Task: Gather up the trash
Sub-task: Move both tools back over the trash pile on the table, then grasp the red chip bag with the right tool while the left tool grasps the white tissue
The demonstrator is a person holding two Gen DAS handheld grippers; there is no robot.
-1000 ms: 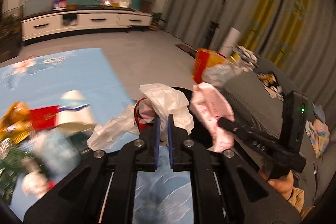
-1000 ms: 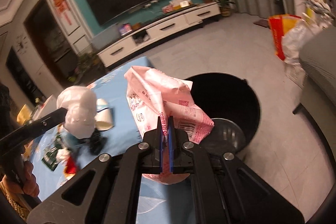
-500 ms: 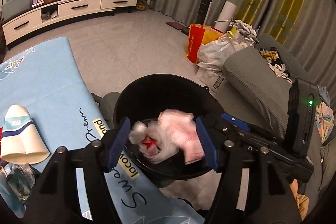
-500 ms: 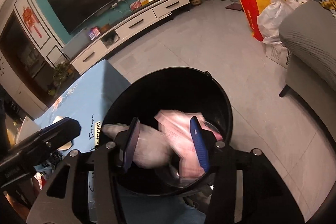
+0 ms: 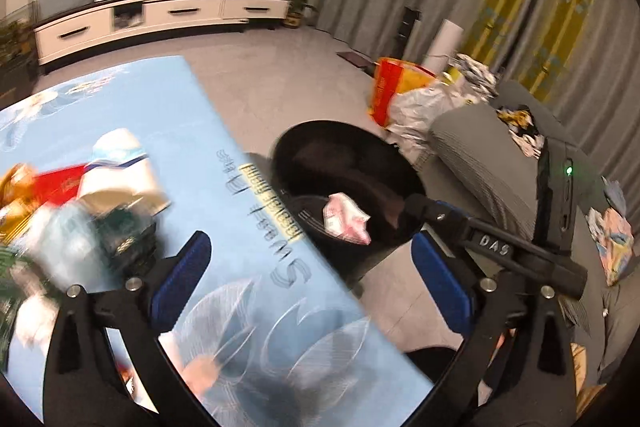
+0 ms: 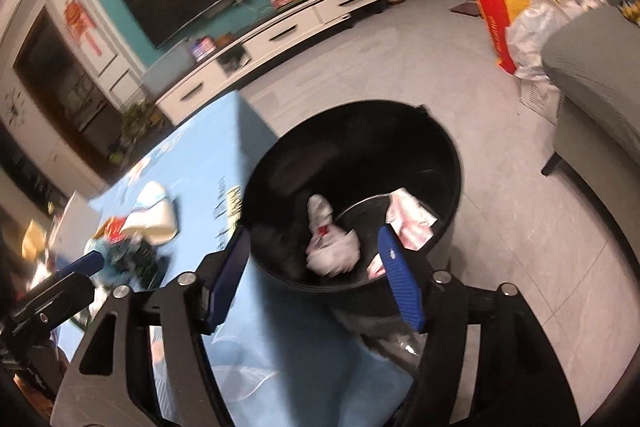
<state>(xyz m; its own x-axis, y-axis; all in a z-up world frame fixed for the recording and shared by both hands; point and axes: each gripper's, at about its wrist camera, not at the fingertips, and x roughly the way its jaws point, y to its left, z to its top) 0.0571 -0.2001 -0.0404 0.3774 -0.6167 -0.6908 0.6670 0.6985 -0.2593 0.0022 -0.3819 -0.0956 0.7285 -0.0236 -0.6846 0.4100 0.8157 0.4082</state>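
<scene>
Two wrappers in bin; tabletop litter blurred, perhaps five.

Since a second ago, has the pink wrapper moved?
Yes. The pink wrapper has left the right tool, whose jaws are opening, and dropped into the black bin.

One black bin holding two crumpled wrappers, pink and white; one paper cup on the table.
</scene>
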